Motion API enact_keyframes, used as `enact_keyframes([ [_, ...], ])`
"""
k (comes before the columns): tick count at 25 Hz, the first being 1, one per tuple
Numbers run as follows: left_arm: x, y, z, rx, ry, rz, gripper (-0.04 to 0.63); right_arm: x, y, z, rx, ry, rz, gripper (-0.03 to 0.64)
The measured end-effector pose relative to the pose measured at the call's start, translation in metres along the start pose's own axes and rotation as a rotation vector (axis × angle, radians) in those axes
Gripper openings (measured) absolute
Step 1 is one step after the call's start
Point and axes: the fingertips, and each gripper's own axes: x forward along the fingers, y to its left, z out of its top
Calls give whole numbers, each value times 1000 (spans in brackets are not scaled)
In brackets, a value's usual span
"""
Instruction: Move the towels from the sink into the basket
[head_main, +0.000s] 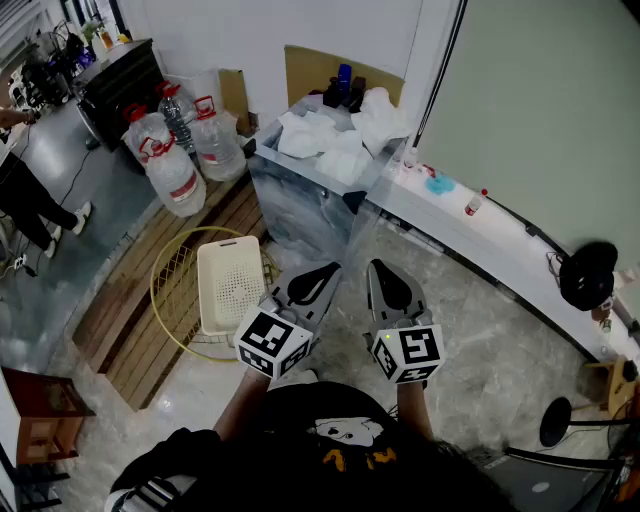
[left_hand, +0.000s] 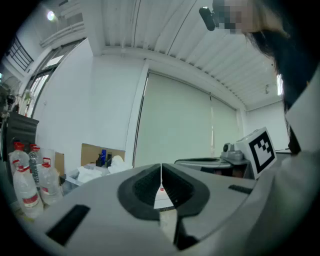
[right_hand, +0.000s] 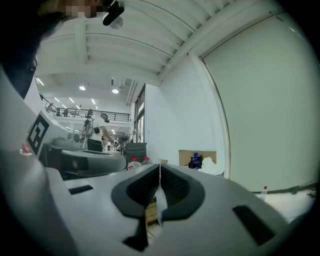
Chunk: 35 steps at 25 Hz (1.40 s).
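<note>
A heap of white towels (head_main: 325, 140) fills the top of the grey marbled sink (head_main: 290, 215) at the back centre. The white perforated basket (head_main: 232, 285) stands on the floor to the sink's front left, inside a yellow wire ring (head_main: 165, 300). My left gripper (head_main: 325, 270) and right gripper (head_main: 378, 268) hover side by side over the floor, short of the sink, both shut with nothing in them. In the left gripper view the left gripper (left_hand: 161, 172) points toward the towels (left_hand: 95, 172). In the right gripper view the right gripper (right_hand: 160, 175) has the towels (right_hand: 212, 167) at its right.
Three large water jugs (head_main: 170, 160) stand left of the sink on wooden decking (head_main: 130, 330). A white ledge (head_main: 480, 240) with small bottles runs along the right wall. Cardboard (head_main: 310, 70) leans behind the sink. A person (head_main: 25, 200) stands at far left.
</note>
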Motion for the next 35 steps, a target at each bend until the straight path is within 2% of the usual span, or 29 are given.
enact_keyframes([
  [4,-5,8,1,1,1,-10,11,6,5,-2,5,-2,-17,9],
  [12,-11,26,-11,-6,8,-35,11,11,17,-11,-47,19,-60,9],
  [17,11,32,-15,-21,25,-51,11,15,-1,-14,-36,30,-83,9],
  [24,72,39,-22,-38,49,-52,11,38,-58,-21,-10,27,-74,9],
  [30,155,46,-29,-50,57,10,11,68,-141,-30,-17,38,-22,9],
  [35,230,42,-8,-40,28,66,11,89,-217,-20,-7,41,41,9],
])
